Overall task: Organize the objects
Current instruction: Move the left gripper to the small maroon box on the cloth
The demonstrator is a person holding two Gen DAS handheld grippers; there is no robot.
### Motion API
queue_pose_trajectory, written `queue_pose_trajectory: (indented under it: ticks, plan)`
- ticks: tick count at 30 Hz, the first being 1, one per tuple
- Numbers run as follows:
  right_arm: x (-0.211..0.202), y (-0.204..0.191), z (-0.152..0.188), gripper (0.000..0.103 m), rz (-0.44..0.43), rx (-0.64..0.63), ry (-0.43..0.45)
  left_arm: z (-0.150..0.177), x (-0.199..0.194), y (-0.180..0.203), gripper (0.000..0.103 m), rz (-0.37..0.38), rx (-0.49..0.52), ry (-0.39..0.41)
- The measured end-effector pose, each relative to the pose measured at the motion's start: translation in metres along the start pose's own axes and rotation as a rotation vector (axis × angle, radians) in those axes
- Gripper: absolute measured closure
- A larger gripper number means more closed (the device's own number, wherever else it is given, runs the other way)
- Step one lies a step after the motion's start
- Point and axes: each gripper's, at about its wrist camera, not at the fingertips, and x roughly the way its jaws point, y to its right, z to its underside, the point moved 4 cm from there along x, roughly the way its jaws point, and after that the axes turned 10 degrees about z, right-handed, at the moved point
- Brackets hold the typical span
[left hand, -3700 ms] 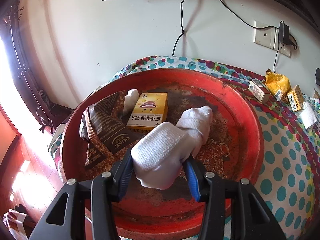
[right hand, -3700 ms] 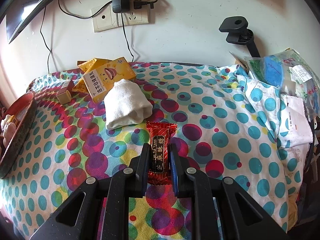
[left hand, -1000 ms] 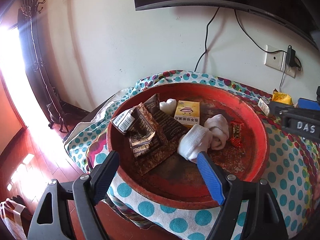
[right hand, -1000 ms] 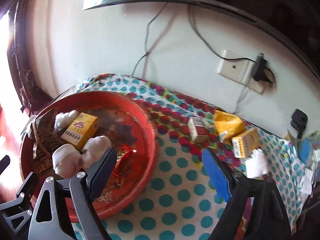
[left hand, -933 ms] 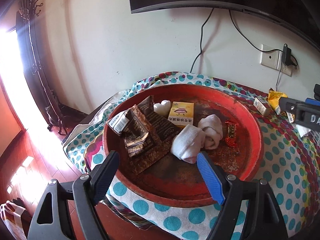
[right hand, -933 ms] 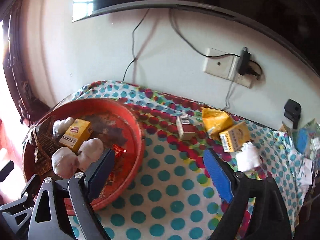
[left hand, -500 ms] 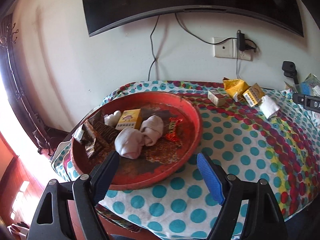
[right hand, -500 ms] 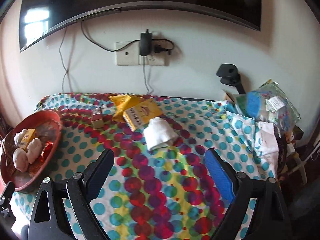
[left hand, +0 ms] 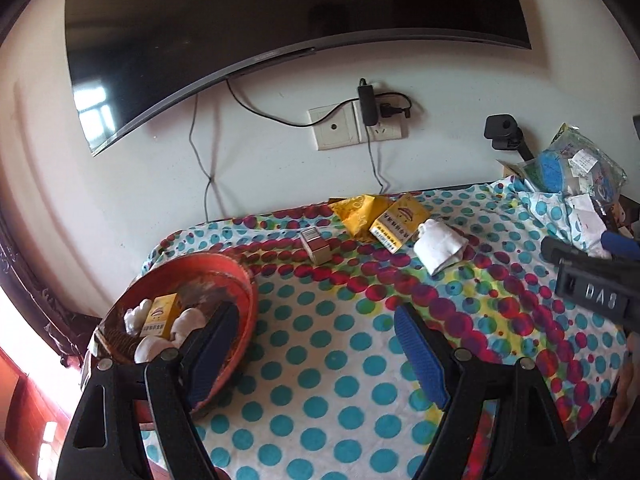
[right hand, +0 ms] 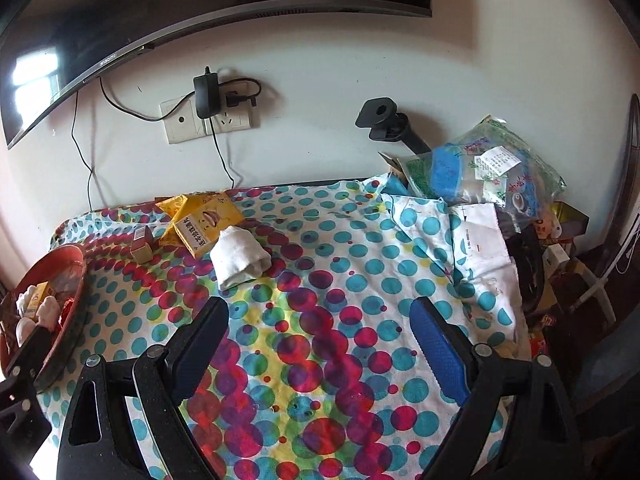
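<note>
A red round tray [left hand: 248,300] [right hand: 76,300] sits at the table's left end and holds white socks [left hand: 150,346], a yellow box [left hand: 160,314] and wrappers. On the dotted cloth near the wall lie a rolled white sock [left hand: 440,246] [right hand: 240,260], a yellow medicine box [left hand: 398,220] [right hand: 208,222], a yellow packet [left hand: 354,208] and a small grey box [left hand: 316,246] [right hand: 142,244]. My left gripper [left hand: 316,344] is open and empty, above the cloth beside the tray. My right gripper [right hand: 320,336] is open and empty over the table's middle.
A wall socket with a charger [right hand: 208,114] and a TV [left hand: 280,12] are on the wall behind. Plastic bags and papers [right hand: 484,176] are piled at the table's right end, with a black clamp [right hand: 384,120] behind them. The right gripper's body [left hand: 592,280] shows in the left wrist view.
Both grippers have let go of their items, a sock and a red snack pack, in the tray, opened, and pulled back and swung right, away from the tray toward the table's middle.
</note>
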Motion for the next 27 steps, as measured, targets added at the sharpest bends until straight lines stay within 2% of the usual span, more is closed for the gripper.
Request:
queue_pose_trajectory:
  ticks: [5, 14, 22, 27]
  plan:
    - [-0.002, 0.013, 0.0, 0.012, -0.002, 0.021, -0.001, -0.019, 0.012, 0.036, 0.021, 0.003, 0.042, -0.002]
    - [0.004, 0.027, 0.004, 0.012, -0.003, 0.04, -0.008, -0.009, 0.022, 0.045, 0.021, 0.005, 0.064, -0.028]
    - [0.019, 0.024, 0.011, 0.012, -0.008, 0.032, -0.028, -0.003, 0.036, 0.033, 0.021, 0.003, 0.064, -0.046]
    - [0.03, 0.009, 0.02, 0.012, -0.02, -0.013, -0.033, 0.017, 0.06, -0.012, 0.021, 0.06, -0.03, -0.076]
